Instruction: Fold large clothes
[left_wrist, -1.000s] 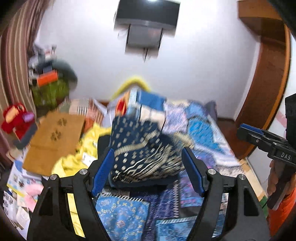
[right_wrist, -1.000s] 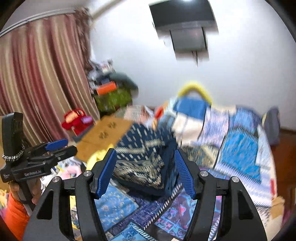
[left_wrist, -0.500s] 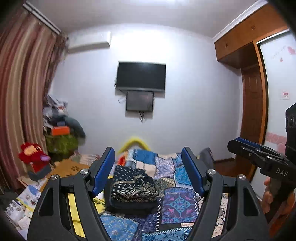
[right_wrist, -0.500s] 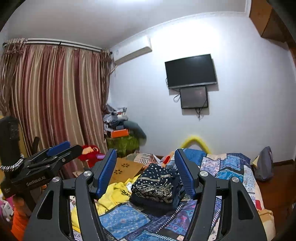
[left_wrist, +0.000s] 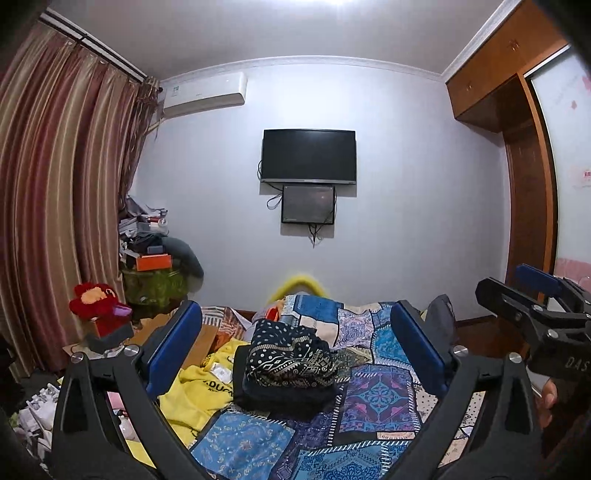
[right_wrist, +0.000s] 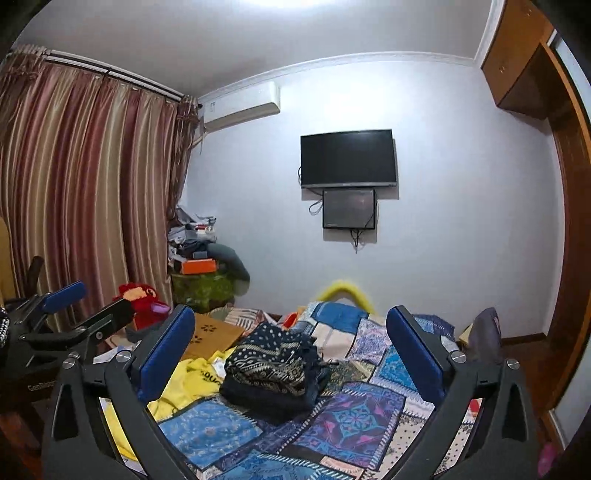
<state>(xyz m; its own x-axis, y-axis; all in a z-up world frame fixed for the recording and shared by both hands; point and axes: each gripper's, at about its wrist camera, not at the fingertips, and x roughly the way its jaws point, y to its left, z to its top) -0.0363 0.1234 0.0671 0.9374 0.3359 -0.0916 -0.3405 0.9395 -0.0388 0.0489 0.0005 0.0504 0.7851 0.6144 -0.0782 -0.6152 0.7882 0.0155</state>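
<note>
Now | 1 folded garment stack (left_wrist: 290, 365) on bed (left_wrist: 380, 391) | 2 grippers: left gripper (left_wrist: 295, 354), right gripper (right_wrist: 291, 354) | fingers opening, nothing betw.

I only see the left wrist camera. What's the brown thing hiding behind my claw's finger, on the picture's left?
Observer: A flat cardboard sheet with flower-like prints, beside the bed.
Kid: And the grey lump behind the other finger?
Observer: A purplish-grey bag by the bed's right edge.
Kid: Is the right claw carrying anything?
Observer: No. The right claw is opening its jaws with nothing between them; the folded dark clothes lie on the bed.
</note>
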